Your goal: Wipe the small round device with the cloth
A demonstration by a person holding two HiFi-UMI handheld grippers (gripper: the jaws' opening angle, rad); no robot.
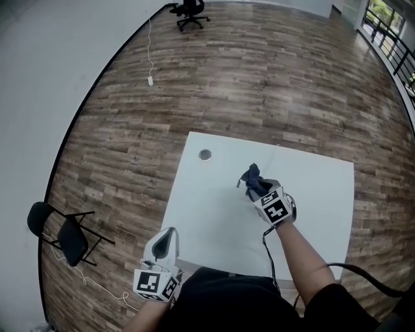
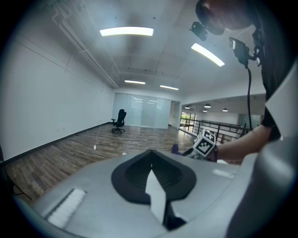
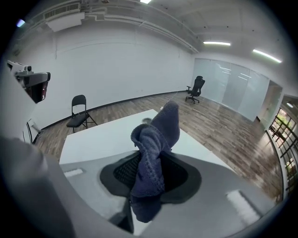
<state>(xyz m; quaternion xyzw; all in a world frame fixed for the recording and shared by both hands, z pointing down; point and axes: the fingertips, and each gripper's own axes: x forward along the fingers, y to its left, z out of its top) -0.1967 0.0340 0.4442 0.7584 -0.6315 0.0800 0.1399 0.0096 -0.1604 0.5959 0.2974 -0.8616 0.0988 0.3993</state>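
Cloth [image 3: 156, 139] pinched in my right claw [image 1: 261, 190], tip free for wiping; device [image 1: 205, 154] far left, not yet reached. Left claw [image 1: 168, 233] clenched empty, parked near.

A white table [image 1: 214, 227] stands on a wood-plank floor [image 1: 259, 84]; a black office chair [image 1: 189, 13] sits far off by the white wall; a black folding chair [image 1: 61, 235] stands left of the table; a white cable [image 1: 150, 61] trails across the floor; a railing [image 1: 392, 45] lines the right.
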